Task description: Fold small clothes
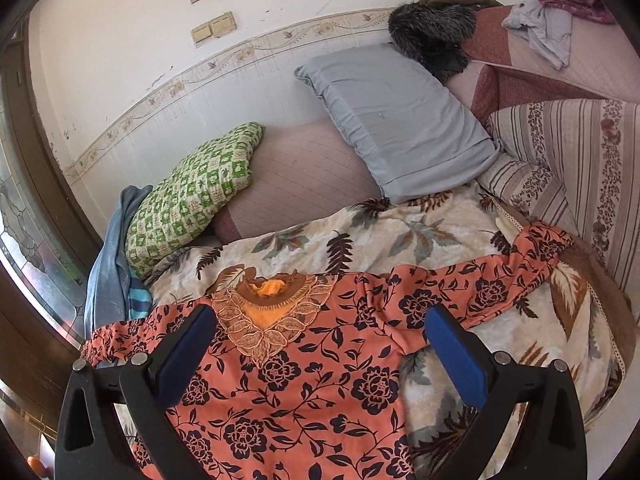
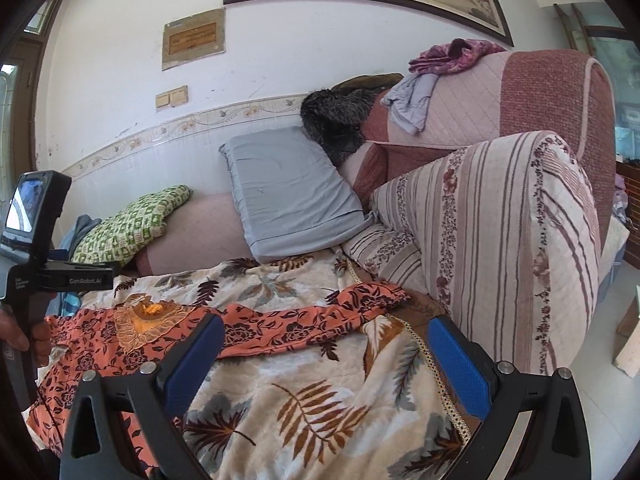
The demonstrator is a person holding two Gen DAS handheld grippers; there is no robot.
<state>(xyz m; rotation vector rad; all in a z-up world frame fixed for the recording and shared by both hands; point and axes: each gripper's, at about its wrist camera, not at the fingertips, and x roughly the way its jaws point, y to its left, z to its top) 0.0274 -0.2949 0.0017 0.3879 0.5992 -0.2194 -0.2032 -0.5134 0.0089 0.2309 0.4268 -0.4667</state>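
An orange top with dark flowers (image 1: 304, 380) lies spread flat on a leaf-print blanket (image 1: 400, 236), its lace neckline (image 1: 264, 320) facing me and one sleeve (image 1: 520, 272) stretched out to the right. My left gripper (image 1: 320, 340) is open and hovers over the top's chest, holding nothing. In the right wrist view the same top (image 2: 120, 344) lies at the left with its sleeve (image 2: 320, 312) reaching right. My right gripper (image 2: 326, 350) is open and empty above the blanket (image 2: 320, 400), near the sleeve. The left gripper's body (image 2: 36, 240) shows at the far left.
A grey pillow (image 1: 396, 120) and a green checked cushion (image 1: 192, 196) lie behind the blanket. A striped sofa arm (image 2: 500, 240) rises at the right. Loose clothes (image 2: 432, 84) and a dark furry item (image 2: 336, 120) sit on the sofa back. A blue cloth (image 1: 112, 264) hangs at the left.
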